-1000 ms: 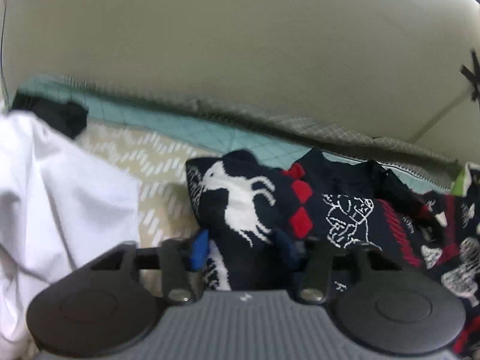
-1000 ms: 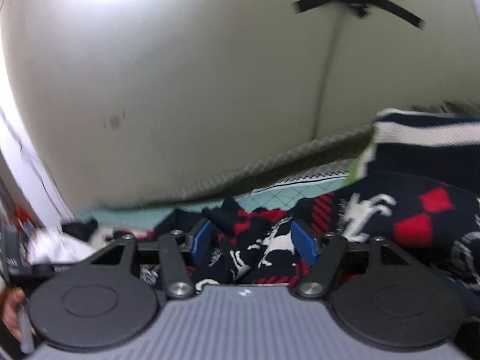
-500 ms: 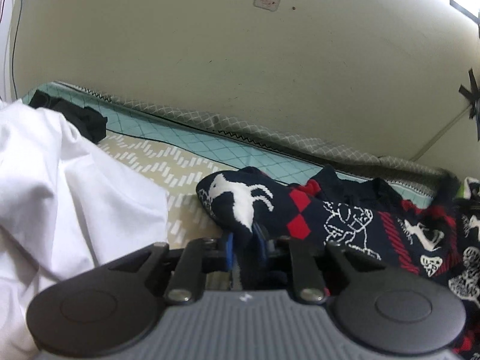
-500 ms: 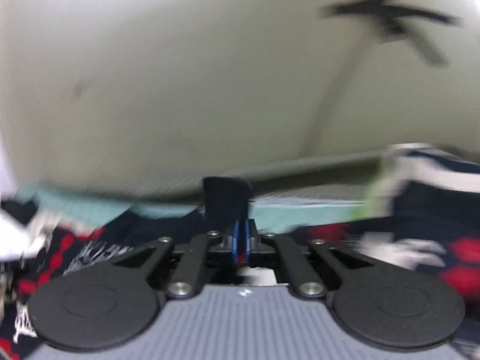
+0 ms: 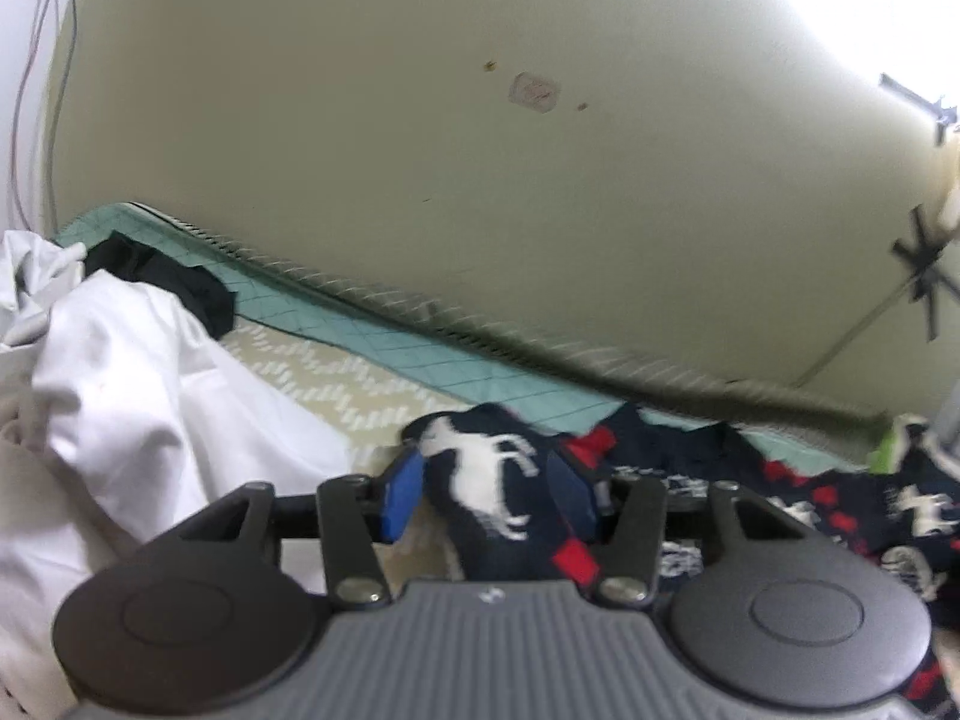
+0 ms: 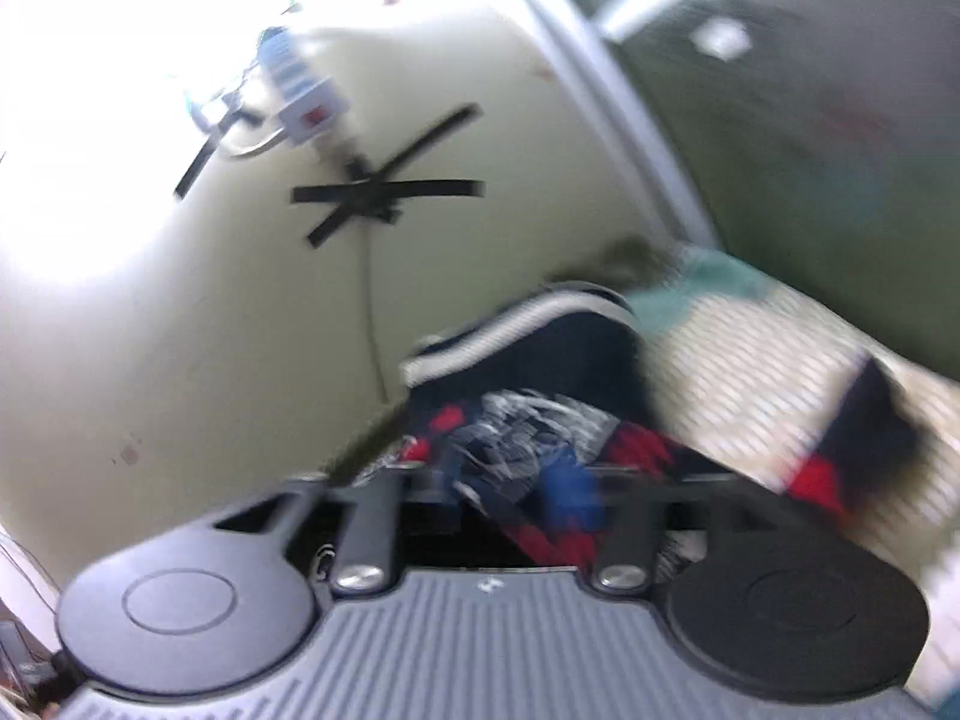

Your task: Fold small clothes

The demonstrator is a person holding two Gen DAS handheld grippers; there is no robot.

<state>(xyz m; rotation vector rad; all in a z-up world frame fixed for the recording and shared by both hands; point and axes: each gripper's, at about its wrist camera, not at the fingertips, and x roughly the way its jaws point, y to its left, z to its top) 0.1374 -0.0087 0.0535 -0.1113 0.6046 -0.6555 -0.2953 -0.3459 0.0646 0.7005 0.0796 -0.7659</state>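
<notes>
Between the opening jaws of the left gripper [image 5: 489, 495] lies a soft, floppy sweater [image 5: 480, 480], best pinched at its edge; the right gripper [image 6: 510, 480] is opening too.

Sock [image 5: 480, 480]: lying on the bed [image 5: 336, 372], between gripper pads.
Sheet [image 5: 120, 390]: lying left of sock.
Wall [image 5: 420, 150]: standing behind bed.
</notes>
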